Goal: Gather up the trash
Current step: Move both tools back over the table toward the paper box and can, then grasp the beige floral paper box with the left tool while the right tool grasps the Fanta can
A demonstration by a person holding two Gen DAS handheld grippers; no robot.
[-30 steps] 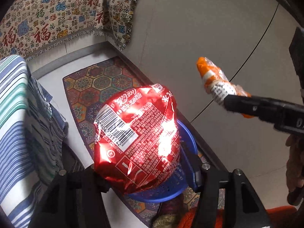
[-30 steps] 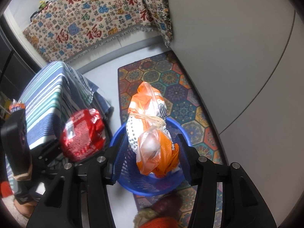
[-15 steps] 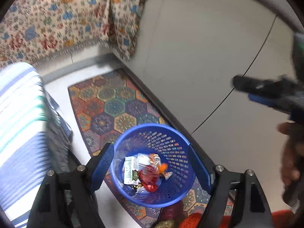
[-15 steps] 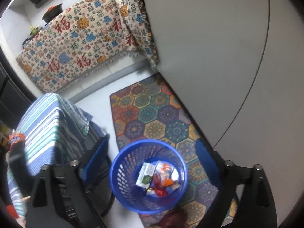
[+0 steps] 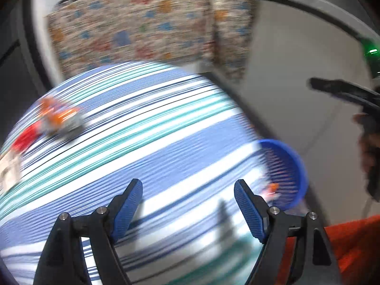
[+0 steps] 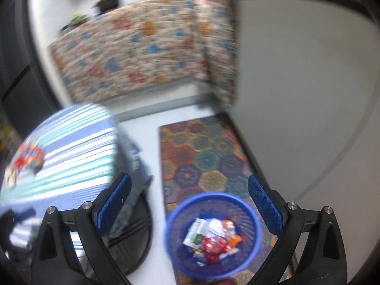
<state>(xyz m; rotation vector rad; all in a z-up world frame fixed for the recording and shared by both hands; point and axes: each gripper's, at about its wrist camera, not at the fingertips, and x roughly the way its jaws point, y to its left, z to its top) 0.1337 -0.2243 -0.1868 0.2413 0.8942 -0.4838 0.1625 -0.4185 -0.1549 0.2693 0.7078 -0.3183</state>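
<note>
A blue plastic basket [image 6: 251, 258] stands on the floor and holds several wrappers, among them a red packet [image 6: 215, 247] and an orange bag [image 6: 231, 231]. My right gripper [image 6: 187, 204] is open and empty above it. My left gripper [image 5: 188, 203] is open and empty over the striped tablecloth [image 5: 142, 142]. The basket shows at the right in the left wrist view [image 5: 294, 166]. Blurred orange and red trash [image 5: 57, 118] lies at the table's far left, also in the right wrist view [image 6: 29, 158]. The right gripper shows in the left wrist view [image 5: 332, 90].
A patterned rug [image 6: 204, 154] lies under the basket beside a grey wall [image 6: 296, 83]. A patterned cloth [image 6: 142, 47] covers furniture at the back. A dark round table base [image 6: 137, 237] stands left of the basket. A pale packet [image 5: 9, 168] lies at the table's left edge.
Both grippers let go of their wrappers, which now lie in the basket. The left gripper has swung left over the striped table. The right gripper has risen above the basket.
</note>
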